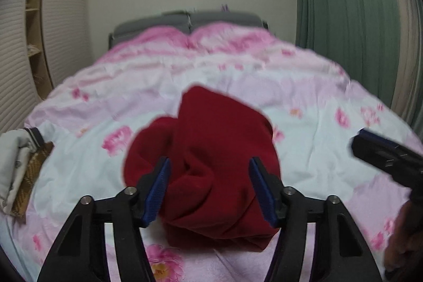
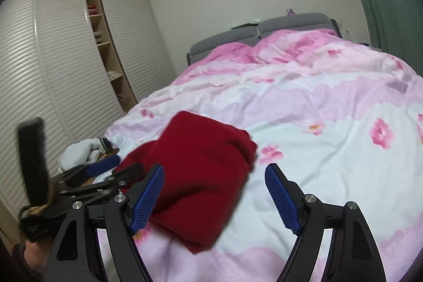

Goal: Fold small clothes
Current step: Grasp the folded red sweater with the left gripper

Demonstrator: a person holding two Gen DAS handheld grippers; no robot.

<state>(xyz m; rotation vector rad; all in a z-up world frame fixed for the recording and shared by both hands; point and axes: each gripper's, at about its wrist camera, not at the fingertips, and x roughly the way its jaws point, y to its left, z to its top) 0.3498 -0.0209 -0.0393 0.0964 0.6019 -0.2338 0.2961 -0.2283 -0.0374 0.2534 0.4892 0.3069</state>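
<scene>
A dark red garment (image 1: 211, 163) lies folded in a loose bundle on the pink flowered bed cover (image 1: 304, 97). My left gripper (image 1: 208, 163) is open, its blue pads either side of the bundle's near part, just above it. In the right wrist view the red garment (image 2: 201, 171) lies ahead and left. My right gripper (image 2: 214, 171) is open and empty, its left pad over the bundle's near edge. The right gripper also shows in the left wrist view (image 1: 380, 155), at the right. The left gripper shows at the left of the right wrist view (image 2: 105, 171).
A small pile of pale clothes (image 1: 18, 165) lies at the bed's left edge; it also shows in the right wrist view (image 2: 82, 152). A white slatted wardrobe (image 2: 66, 70) stands left of the bed, green curtains (image 1: 343, 17) on the right, and a grey headboard (image 1: 185, 20) at the far end.
</scene>
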